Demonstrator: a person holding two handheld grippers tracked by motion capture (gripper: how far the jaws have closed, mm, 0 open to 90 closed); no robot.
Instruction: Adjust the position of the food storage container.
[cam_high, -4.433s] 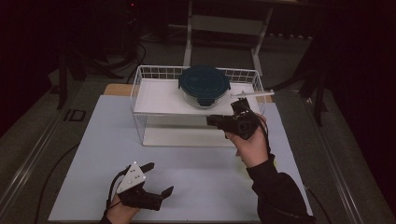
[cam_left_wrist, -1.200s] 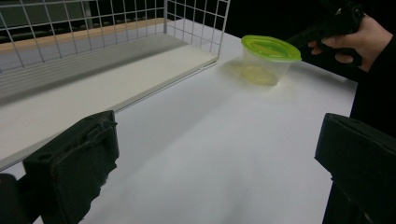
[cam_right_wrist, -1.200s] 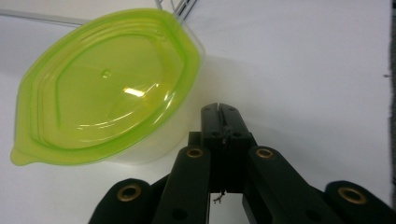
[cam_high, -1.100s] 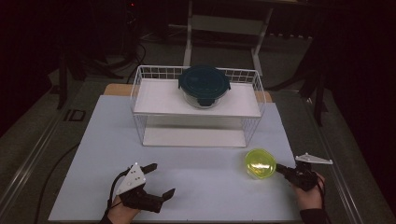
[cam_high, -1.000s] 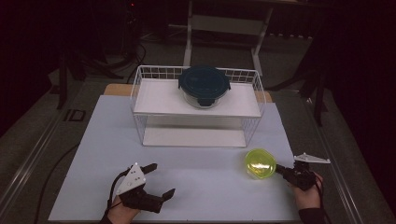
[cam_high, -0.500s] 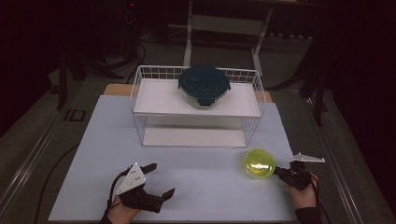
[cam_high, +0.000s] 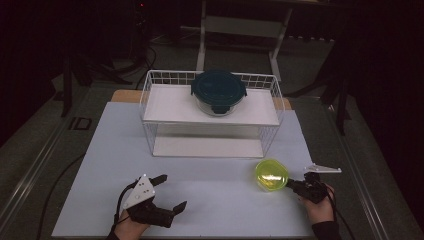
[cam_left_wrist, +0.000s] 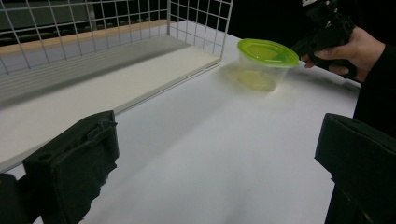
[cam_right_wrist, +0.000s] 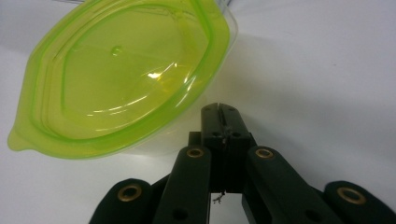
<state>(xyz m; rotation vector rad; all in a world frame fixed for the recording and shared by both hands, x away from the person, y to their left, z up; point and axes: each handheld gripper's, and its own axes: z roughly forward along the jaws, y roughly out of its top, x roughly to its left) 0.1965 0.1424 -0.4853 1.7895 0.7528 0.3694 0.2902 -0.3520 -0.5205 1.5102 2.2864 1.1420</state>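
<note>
While its two black jaws are pressed together with nothing between them, the right gripper (cam_high: 294, 184) is held low over the white table (cam_high: 220, 200), its tips just beside the rim of a small clear tub with a lime-green lid (cam_high: 271, 174). In the right gripper view the closed tips (cam_right_wrist: 219, 112) are seen next to the lid's edge (cam_right_wrist: 121, 79); contact cannot be confirmed there. The tub is stood upright on the table near its right front edge, just in front of the right front corner of a white wire rack (cam_high: 210, 115). On the rack's upper shelf, a round glass container with a dark teal lid (cam_high: 218, 91) is set, well apart from the tub. At the near left of the table, the left gripper (cam_high: 167, 192) is rested in the person's hand with its jaws spread wide and empty; in the left gripper view the tub (cam_left_wrist: 265, 63) is seen across the table, with the other hand and its gripper (cam_left_wrist: 327, 32) beside it.
</note>
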